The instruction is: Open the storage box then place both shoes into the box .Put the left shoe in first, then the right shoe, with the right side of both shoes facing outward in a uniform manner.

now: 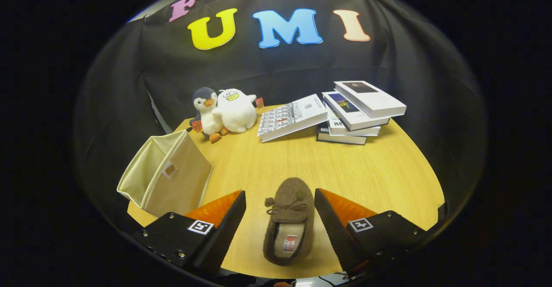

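Slipper [289, 222] between spread tongs [280, 203]

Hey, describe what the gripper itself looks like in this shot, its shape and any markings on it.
The gripper has two wedge-shaped fingers that taper to a point. Each sits on a black angular body held with small screws. Each body carries a small square white tag printed with a black pattern. The fingers stand apart, on either side of a brown slipper.

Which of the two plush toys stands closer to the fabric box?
The grey-and-white penguin, on the side toward the fabric box; the all-white plush sits beside it toward the books. The tongs are open.
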`<state>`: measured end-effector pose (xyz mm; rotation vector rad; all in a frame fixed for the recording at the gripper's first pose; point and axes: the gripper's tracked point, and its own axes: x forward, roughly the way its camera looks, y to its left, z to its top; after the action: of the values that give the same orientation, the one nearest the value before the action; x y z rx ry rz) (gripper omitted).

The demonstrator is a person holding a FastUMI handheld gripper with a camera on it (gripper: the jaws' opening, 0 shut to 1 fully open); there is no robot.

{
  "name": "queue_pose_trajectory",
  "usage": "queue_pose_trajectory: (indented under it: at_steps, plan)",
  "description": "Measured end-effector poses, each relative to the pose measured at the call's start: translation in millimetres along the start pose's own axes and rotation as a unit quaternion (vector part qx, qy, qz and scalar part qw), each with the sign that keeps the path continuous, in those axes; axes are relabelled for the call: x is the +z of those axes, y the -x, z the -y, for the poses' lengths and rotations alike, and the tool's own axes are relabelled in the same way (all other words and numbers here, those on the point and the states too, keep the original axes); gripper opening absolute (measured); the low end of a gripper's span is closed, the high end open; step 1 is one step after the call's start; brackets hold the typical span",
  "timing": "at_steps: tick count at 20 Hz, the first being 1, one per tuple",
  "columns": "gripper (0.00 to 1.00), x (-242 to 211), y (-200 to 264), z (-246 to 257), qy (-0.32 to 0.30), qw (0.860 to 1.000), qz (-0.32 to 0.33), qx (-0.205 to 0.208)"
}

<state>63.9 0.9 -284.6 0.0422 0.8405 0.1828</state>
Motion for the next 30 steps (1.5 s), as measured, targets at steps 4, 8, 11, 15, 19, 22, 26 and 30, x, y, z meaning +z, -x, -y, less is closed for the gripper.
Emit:
queue_pose_trajectory:
  at_steps: [4,8,11,15,19,22,26,30]
  plan:
    - [0.98,-36.0,-12.1,24.1,0.01,0.999,-0.04,-0.01]
    - [0.98,-64.0,-25.6,39.6,0.039,0.996,-0.074,-0.024]
    - [0.98,-76.6,-37.8,44.4,0.052,0.994,-0.093,-0.029]
    - [0.97,-87.2,-54.0,48.5,0.051,0.991,-0.114,-0.037]
    - [0.69,-90.1,-63.3,48.4,0.041,0.991,-0.125,-0.039]
    - [0.45,-97.3,-66.7,41.5,0.041,0.988,-0.143,-0.032]
    - [0.25,-91.7,-66.7,49.5,0.051,0.988,-0.131,-0.06]
    - [0.05,-88.9,-65.8,43.6,0.031,0.989,-0.133,-0.051]
